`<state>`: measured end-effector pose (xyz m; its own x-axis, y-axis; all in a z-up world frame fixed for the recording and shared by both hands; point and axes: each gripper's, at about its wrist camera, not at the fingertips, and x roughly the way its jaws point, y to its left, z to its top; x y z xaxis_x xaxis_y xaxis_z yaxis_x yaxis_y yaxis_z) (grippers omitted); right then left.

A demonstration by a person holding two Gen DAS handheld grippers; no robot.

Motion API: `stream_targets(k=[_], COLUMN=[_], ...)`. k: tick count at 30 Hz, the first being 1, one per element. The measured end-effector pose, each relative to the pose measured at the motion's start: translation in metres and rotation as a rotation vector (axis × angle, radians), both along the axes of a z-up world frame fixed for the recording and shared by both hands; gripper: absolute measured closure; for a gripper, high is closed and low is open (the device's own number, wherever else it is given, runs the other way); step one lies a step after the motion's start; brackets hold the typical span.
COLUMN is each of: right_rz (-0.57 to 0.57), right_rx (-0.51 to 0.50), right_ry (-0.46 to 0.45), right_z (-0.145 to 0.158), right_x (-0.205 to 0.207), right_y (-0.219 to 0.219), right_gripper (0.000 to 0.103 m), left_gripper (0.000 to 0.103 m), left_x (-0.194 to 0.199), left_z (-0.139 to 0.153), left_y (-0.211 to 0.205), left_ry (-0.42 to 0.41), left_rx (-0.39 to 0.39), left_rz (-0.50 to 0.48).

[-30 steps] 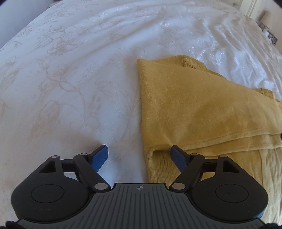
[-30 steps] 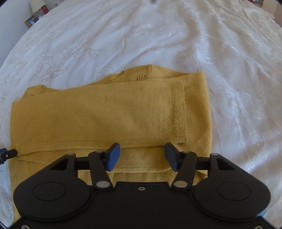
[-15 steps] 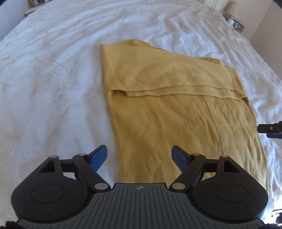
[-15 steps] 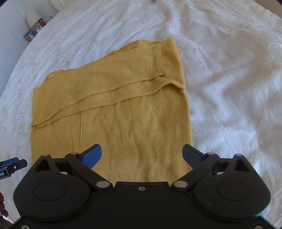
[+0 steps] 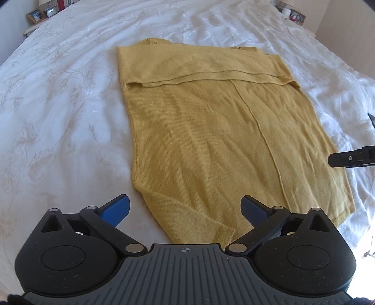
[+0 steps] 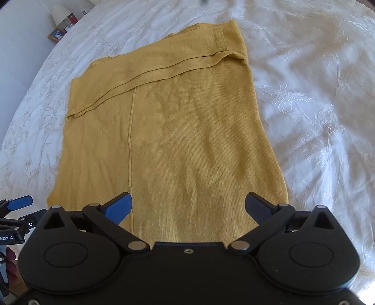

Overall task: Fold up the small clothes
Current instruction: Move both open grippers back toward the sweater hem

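Observation:
A mustard-yellow knit garment [image 5: 211, 131] lies flat on the white bed, its sleeves folded across the far end. It also fills the right wrist view [image 6: 173, 131]. My left gripper [image 5: 185, 206] is open and empty, above the garment's near left corner. My right gripper [image 6: 187, 204] is open and empty, above the near hem toward the right side. A fingertip of the right gripper shows at the right edge of the left wrist view [image 5: 351, 159]. The left gripper shows at the left edge of the right wrist view [image 6: 16, 208].
The white embroidered bedspread [image 5: 58, 117] surrounds the garment on all sides. A bedside table with a picture frame [image 5: 35, 16] stands past the far left corner. A lamp [image 6: 61, 13] and frame stand at the far left in the right wrist view.
Both grippers have pulled back from the folded sleeves toward the near hem, so the whole garment now shows. Both have opened wider. The garment has not moved.

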<state>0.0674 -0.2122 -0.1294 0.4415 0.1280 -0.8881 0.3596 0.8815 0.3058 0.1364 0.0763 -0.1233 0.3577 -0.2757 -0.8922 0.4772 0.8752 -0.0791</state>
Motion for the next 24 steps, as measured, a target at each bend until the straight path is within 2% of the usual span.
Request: stream_targets(k=[4, 7, 10, 13, 19, 21, 24], right_rz=[0.062, 0.057, 0.057, 0.065, 0.062, 0.059, 0.055], right_rx=[-0.010, 0.009, 0.018, 0.010, 0.009, 0.012, 0.015], right_ry=[-0.016, -0.031, -0.032, -0.035, -0.051, -0.053, -0.056], right_z=[0.005, 0.008, 0.008, 0.008, 0.008, 0.007, 0.006], right_x=[-0.020, -0.036, -0.049, -0.059, -0.076, -0.080, -0.087], right_y=[0.006, 0.005, 0.003, 0.001, -0.003, -0.003, -0.004], right_gripper=[0.001, 0.001, 0.001, 0.001, 0.001, 0.001, 0.001], left_gripper=[0.000, 0.000, 0.000, 0.000, 0.000, 0.000, 0.000], left_x=[-0.021, -0.036, -0.042, -0.043, -0.044, -0.044, -0.047], left_z=[-0.010, -0.027, -0.045, -0.055, -0.046, -0.045, -0.042], left_y=[-0.018, -0.036, -0.039, -0.019, 0.045, 0.061, 0.075], left_ry=[-0.024, -0.077, -0.088, -0.086, -0.051, -0.017, -0.009], left_rx=[0.060, 0.160, 0.247, 0.288, 0.236, 0.198, 0.203], left_rz=[-0.050, -0.112, -0.108, -0.020, 0.219, 0.278, 0.341])
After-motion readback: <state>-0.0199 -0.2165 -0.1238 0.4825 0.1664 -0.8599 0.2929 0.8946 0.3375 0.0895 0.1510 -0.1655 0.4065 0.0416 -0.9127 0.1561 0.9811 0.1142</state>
